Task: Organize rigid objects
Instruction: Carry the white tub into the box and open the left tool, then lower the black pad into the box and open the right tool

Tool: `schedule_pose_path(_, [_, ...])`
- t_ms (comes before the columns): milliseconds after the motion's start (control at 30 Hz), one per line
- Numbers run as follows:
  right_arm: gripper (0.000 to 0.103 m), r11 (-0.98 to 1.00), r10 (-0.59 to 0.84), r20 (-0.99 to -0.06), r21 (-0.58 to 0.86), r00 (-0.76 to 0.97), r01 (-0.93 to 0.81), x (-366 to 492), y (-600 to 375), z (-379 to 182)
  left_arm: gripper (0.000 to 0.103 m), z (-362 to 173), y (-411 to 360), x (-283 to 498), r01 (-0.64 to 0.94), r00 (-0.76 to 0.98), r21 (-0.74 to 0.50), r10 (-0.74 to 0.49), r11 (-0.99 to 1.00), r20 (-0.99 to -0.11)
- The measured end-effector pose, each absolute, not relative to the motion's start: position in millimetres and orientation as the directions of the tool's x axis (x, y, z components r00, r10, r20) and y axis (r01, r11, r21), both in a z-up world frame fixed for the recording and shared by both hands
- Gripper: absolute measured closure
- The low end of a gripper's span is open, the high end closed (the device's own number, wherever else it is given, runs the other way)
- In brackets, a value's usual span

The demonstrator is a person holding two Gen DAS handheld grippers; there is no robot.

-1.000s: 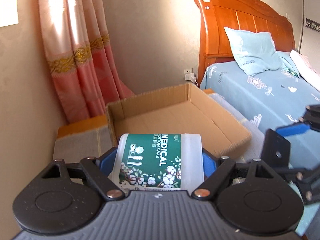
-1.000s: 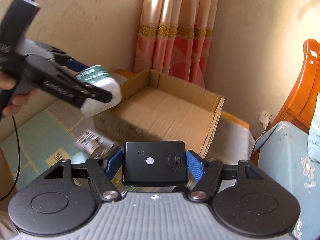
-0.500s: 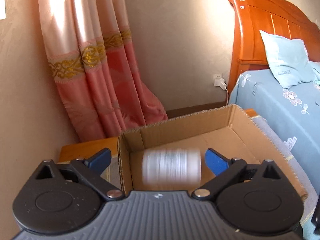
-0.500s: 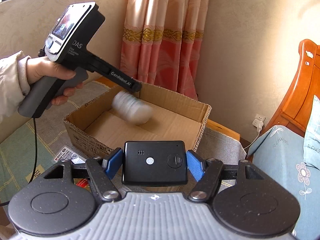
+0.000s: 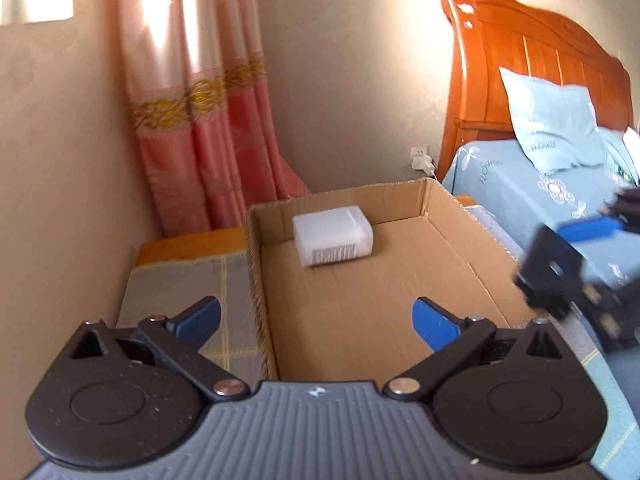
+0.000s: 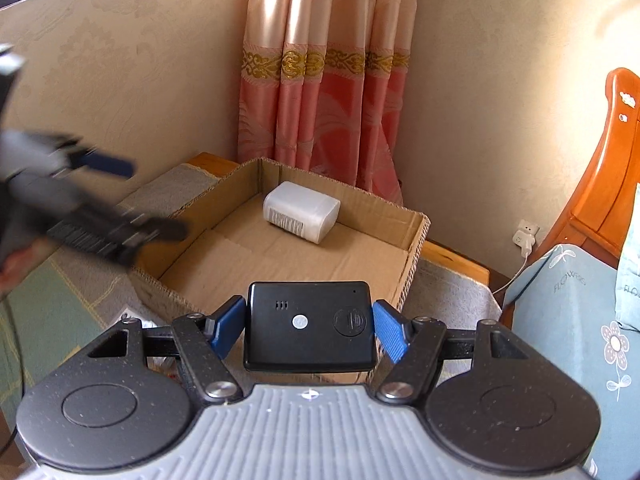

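A white cotton swab box [image 5: 333,235] lies barcode side up in the far left corner of an open cardboard box [image 5: 472,236]; it also shows in the right wrist view [image 6: 301,217] inside the cardboard box [image 6: 416,236]. My left gripper [image 5: 316,320] is open and empty above the carton's near end; it appears blurred at the left of the right wrist view [image 6: 120,200]. My right gripper [image 6: 309,326] is shut on a flat black device [image 6: 310,326] just before the carton's near edge. The right gripper also shows in the left wrist view [image 5: 576,276].
The carton sits on a low wooden surface under a grey checked cloth [image 5: 176,280]. A pink curtain [image 6: 320,100] hangs behind it. A bed with an orange wooden headboard [image 5: 532,60] and blue sheets [image 5: 520,184] stands at the right. A wall plug [image 6: 525,236] sits beside the headboard.
My left gripper opened and let go of the cotton swab box, which dropped into the carton's far corner. The left gripper has pulled back. My right gripper has moved closer to the carton.
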State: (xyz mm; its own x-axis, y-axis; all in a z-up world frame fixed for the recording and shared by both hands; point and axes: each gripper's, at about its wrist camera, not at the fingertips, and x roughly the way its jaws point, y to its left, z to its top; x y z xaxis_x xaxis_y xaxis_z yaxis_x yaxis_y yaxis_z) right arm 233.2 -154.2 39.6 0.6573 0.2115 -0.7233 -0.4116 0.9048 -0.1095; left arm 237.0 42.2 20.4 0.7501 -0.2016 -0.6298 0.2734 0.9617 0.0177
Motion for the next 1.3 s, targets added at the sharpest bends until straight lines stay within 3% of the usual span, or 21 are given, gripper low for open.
schedule_pose_path(300, [0.029, 0.918, 0.175, -0.774, -0.094, 0.609, -0.384, 308.2, -143.0, 29.2, 0.001, 13.5, 73.6, 187.1, 0.161, 0.791, -0.006, -0.133, 0.987, -0.598])
schedule_pose_path(633, [0.029, 0.956, 0.086, -0.821, -0.092, 0.564, -0.278, 377.4, -136.0, -8.6, 0.001, -9.8, 69.4, 156.8, 0.161, 0.763, 0.008, -0.120, 0.987, -0.636])
schedule_pose_path(700, [0.016, 0.965, 0.079, -0.825, -0.076, 0.560, -0.249, 384.6, -138.6, -11.4, 0.001, -9.9, 66.7, 150.7, 0.168, 0.765, 0.015, -0.120, 0.986, -0.633])
schedule_pose_path(733, [0.008, 0.968, 0.079, -0.830, -0.069, 0.553, -0.241, 385.0, -140.1, -11.8, 0.001, -9.4, 65.7, 149.0, 0.170, 0.766, 0.016, -0.122, 0.985, -0.632])
schedule_pose_path(833, [0.001, 0.969, 0.118, -0.813, -0.032, 0.571, -0.246, 373.3, -145.8, -2.9, 0.001, -8.0, 65.0, 145.1, 0.188, 0.768, 0.011, -0.140, 0.982, -0.625])
schedule_pose_path(1300, [0.000, 0.986, 0.071, -0.776, -0.038, 0.627, -0.159, 274.0, -182.1, 27.4, 0.001, -14.1, 60.8, 127.8, 0.210, 0.743, 0.013, -0.151, 0.978, -0.653])
